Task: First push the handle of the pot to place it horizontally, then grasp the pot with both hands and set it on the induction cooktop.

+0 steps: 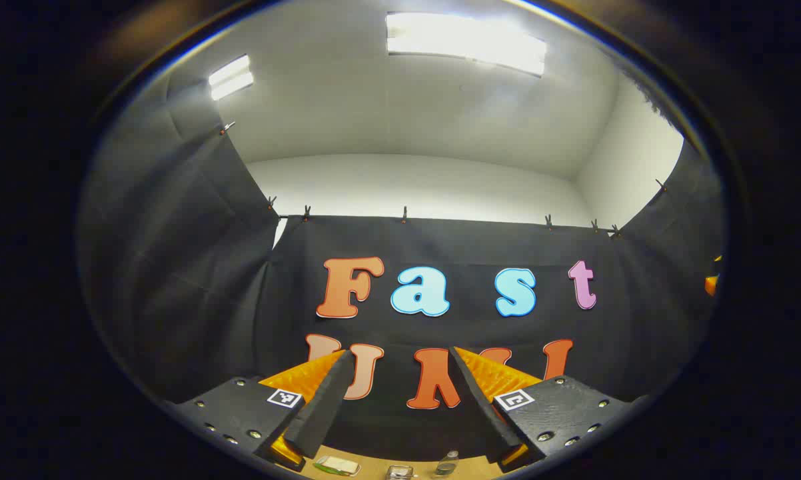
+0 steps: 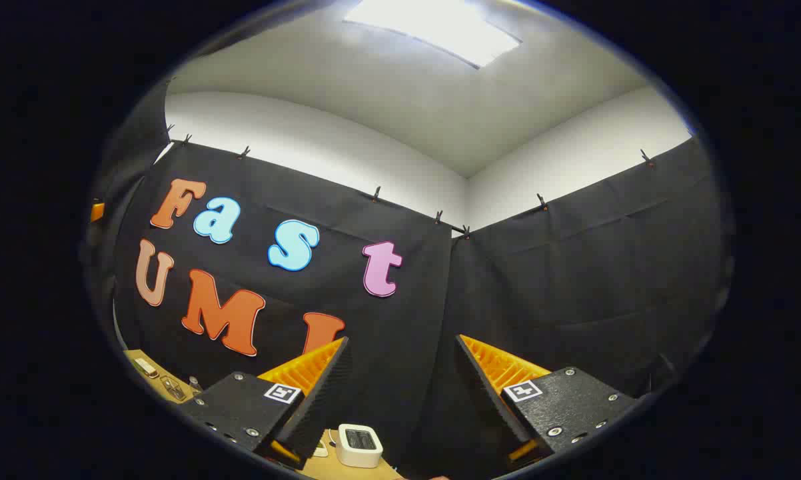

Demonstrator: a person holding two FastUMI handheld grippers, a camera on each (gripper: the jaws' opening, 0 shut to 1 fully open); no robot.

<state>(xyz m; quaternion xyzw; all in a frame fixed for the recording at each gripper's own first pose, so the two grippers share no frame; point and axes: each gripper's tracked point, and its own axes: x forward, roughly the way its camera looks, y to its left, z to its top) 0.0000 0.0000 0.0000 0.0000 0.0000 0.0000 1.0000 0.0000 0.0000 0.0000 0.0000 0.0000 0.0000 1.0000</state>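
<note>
At the bottom of the left gripper view, the left gripper [image 1: 400,400] points up and forward at the black cloth wall [image 1: 174,267], its two fingers [image 1: 320,407] spread apart with nothing between them. Below the fingers, along the lower edge of the frame, a thin strip of wooden table [image 1: 374,470] shows, and on it lie a small flat pale item with a green edge [image 1: 336,465], a small clear bottle [image 1: 446,463] and another small clear object [image 1: 399,473], too small to make out. Above the cloth, white walls and a white ceiling [image 1: 407,113] carry two bright light panels, one at the top centre [image 1: 466,43] and one at the upper left.

Low in the right gripper view, the right gripper [image 2: 404,393] is likewise tilted upward toward a corner where two cloth panels meet; its fingers [image 2: 320,393] stand wide apart and hold nothing. Between them at the bottom of the frame, a small white box-like device with a dark top face [image 2: 360,445] sits on the table [image 2: 337,470]. At the lower left of that frame another bit of table edge carries a few small items, too small to identify.

I cannot tell where the pot or the induction cooktop is from these two views.
</note>
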